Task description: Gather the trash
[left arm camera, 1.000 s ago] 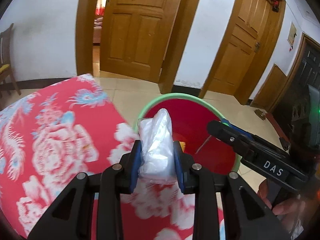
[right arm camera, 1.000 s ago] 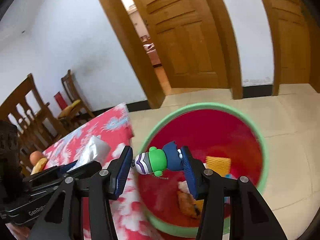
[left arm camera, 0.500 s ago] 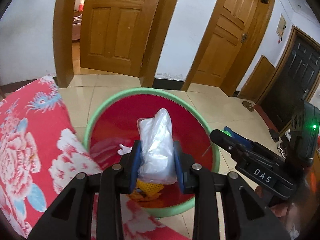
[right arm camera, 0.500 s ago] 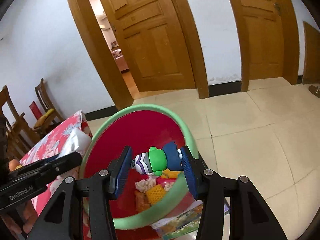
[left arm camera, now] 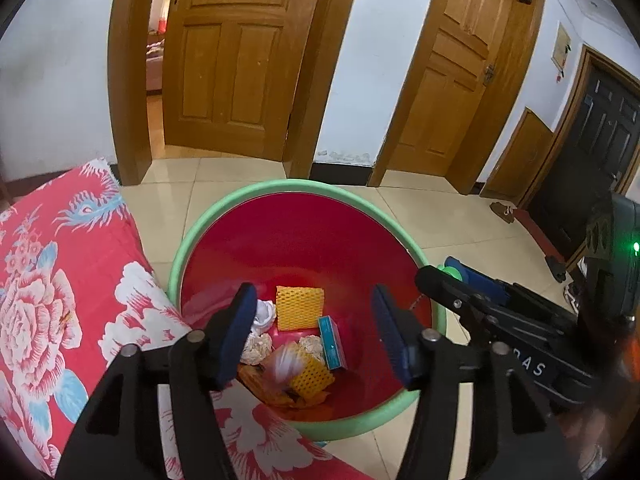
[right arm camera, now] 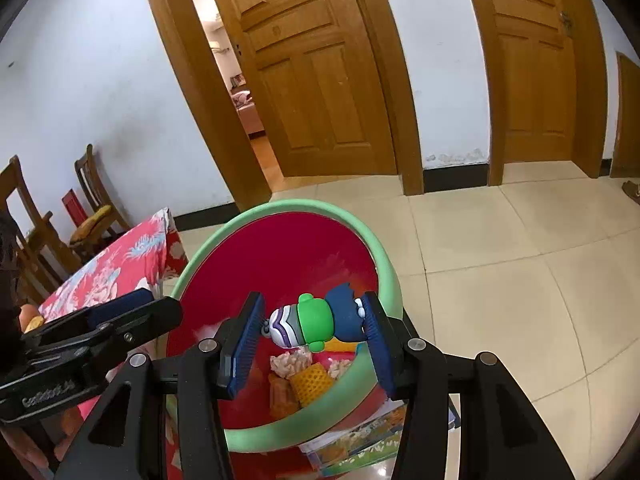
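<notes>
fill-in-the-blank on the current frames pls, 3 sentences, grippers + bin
The left gripper is ____ and holds nothing.
The right gripper is shut on a small ____ with a green middle.
Both grippers hang over a red bin whose rim is ____.

Missing words: open; toy figure; green

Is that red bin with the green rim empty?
No. The red bin with the green rim holds yellow foam netting, crumpled paper and a teal box.
</notes>
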Demonstrator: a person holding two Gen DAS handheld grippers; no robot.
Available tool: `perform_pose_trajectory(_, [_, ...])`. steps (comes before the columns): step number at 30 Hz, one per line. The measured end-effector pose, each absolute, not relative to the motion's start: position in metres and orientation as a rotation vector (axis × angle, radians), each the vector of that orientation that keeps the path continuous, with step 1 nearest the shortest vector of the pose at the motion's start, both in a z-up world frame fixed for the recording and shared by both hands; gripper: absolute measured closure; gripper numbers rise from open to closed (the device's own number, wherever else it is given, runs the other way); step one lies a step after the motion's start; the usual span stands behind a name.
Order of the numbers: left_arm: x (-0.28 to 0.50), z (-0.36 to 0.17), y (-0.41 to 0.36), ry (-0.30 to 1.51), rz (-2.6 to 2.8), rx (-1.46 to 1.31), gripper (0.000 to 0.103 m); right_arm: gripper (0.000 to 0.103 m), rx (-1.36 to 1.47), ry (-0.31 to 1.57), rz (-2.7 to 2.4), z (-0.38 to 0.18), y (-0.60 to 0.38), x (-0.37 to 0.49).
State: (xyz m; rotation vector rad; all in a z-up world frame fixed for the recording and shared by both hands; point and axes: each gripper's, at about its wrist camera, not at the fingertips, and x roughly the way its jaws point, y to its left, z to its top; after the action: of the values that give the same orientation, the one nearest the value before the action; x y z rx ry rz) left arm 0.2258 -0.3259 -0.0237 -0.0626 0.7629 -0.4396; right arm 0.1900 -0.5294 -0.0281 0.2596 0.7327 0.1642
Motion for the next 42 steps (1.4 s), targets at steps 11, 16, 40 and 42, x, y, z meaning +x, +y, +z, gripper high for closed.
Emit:
perform_pose_trajectory(11, [0.231,-0.028,-0.32,0.789,-0.43,-0.099,0.027,0.052,0.25,0.748,0.17,-0.031,-0.528,0.194])
perform_pose_trajectory(16, [0.234,-0.03,-0.317,0.807,-0.427,-0.115,0.027,0.052,0.242,0.761,0.175,-0.033,-0.524,0.197])
perform_pose_trajectory(40, [0.233,-0.031,-0.318,0.814,-0.42,-0.111,0.028,0.037,0.221,0.776,0.184,-0.038,-0.516,0.199])
perform_pose_trajectory(42, [0.233,-0.031,-0.318,0.815,-0.419,-0.111,0.028,0.037,0.223,0.775,0.184,-0.038,-0.517,0.199])
